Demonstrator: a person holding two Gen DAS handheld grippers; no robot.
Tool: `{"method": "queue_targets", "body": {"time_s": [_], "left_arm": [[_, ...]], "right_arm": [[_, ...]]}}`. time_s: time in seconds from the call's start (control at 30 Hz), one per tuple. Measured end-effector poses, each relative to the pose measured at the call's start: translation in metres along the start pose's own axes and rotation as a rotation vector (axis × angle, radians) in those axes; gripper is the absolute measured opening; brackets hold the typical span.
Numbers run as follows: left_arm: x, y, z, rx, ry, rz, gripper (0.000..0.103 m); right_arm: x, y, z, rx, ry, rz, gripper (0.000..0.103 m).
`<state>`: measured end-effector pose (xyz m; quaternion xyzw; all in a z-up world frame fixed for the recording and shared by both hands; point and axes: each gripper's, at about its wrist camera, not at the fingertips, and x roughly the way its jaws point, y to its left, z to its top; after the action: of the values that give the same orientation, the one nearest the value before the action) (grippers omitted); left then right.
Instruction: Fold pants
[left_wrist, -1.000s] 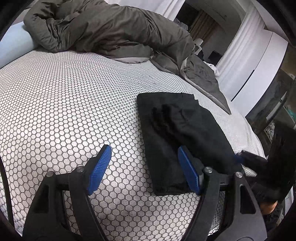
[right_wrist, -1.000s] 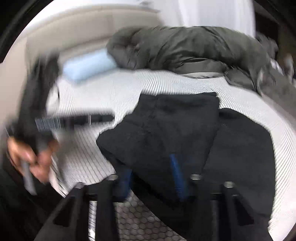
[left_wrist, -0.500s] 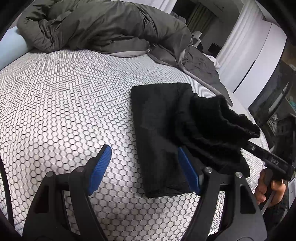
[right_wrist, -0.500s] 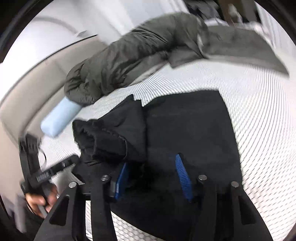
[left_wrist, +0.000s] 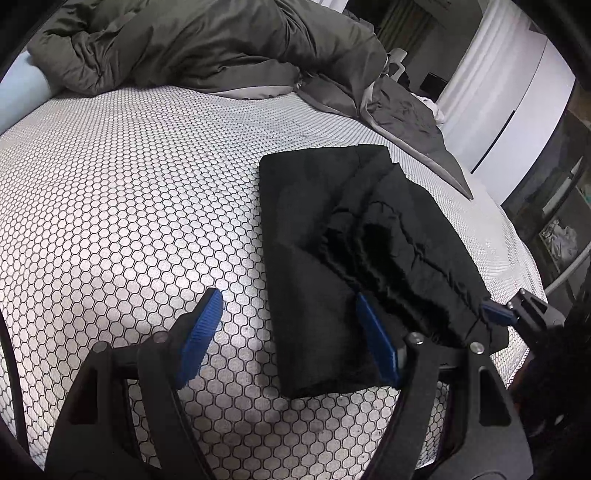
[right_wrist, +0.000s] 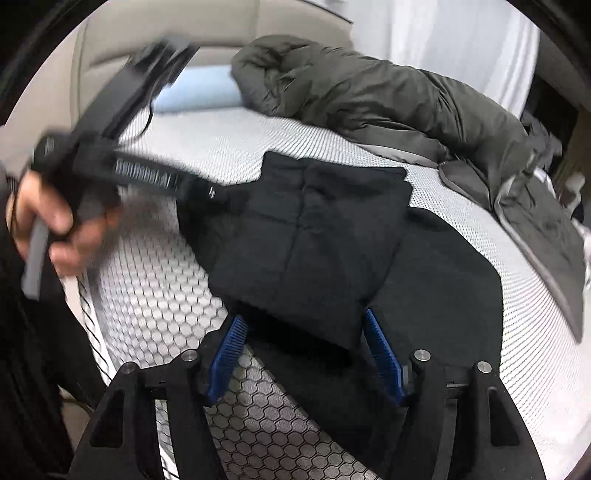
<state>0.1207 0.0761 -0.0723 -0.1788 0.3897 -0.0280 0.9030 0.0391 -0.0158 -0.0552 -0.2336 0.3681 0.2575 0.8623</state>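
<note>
left gripper (left_wrist: 288, 332) wide open, empty; right gripper (right_wrist: 306, 354) open over folded black pants (left_wrist: 332, 240) on bed (left_wrist: 129, 203).

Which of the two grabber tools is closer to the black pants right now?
Right. The right gripper is at the black pants, a folded layer lying between its open fingers. The left gripper hangs open beside them, one pad over the bare mattress.

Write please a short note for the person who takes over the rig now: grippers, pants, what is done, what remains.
Left gripper: open, holding nothing, low over the honeycomb-patterned white mattress.
Right gripper: open, at the near edge of the black fabric pants.
Pants: folded into a rectangle, the top layer lies loose and crooked.
Done: main folds.
Left: probably straighten the top layer and press it flat.
</note>
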Motion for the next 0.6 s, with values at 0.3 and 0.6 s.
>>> {"method": "queue_targets", "body": {"time_s": [0.3, 0.6], "left_arm": [[-0.002, -0.002, -0.001, 0.027, 0.008, -0.009, 0.071], [-0.008, 0.005, -0.002, 0.009, 0.007, -0.005, 0.071]], "right_arm": [[0.016, 0.009, 0.016, -0.042, -0.041, -0.053, 0.067], [0.016, -0.045, 0.031, 0.377, -0.137, 0.138, 0.067]]}}
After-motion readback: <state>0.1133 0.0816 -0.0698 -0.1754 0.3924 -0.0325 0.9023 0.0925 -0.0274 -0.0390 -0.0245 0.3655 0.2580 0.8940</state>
